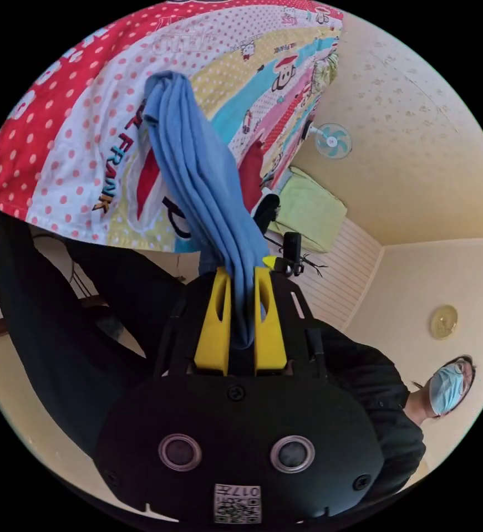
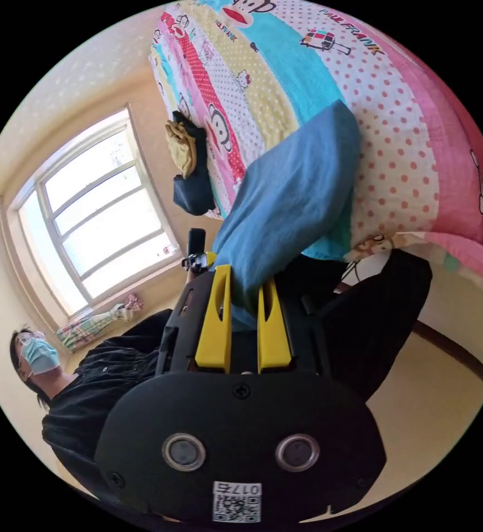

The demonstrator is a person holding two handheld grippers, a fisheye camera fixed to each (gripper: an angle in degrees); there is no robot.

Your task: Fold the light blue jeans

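Both tongs are seen pinching the jeans; in the left gripper view the left gripper (image 1: 242, 282) has its yellow jaws pressed on a bunched length of the jeans (image 1: 199, 172), which runs from between the jaws toward 11 o'clock and ends in a rounded fold against the quilt (image 1: 69, 138); in the right gripper view the right gripper (image 2: 244, 285) has its jaws closed on a broader fold of the jeans (image 2: 291, 205), which spreads from the jaws toward 1 o'clock and lies across the quilt (image 2: 396, 138); the quilt is patterned with dots and cartoon figures in red, pink, yellow and turquoise stripes; in the left gripper view a wall fan (image 1: 333, 141) is seen at 1 o'clock from the jaws, a green pillow (image 1: 310, 208) at 2 o'clock near the quilt's edge, and a round ceiling light (image 1: 443, 322) at 3 o'clock; a person (image 1: 363, 382) in dark clothes is seen at 4 o'clock behind the black gripper body; in the right gripper view a window (image 2: 102, 221) is seen at 10 o'clock, a small pile of dark and mustard clothes (image 2: 188, 166) at 11 o'clock on the quilt, and the person (image 2: 97, 377) at 8 o'clock; part of another device shows just beside the jaw tips in each view, but what it is cannot be told.
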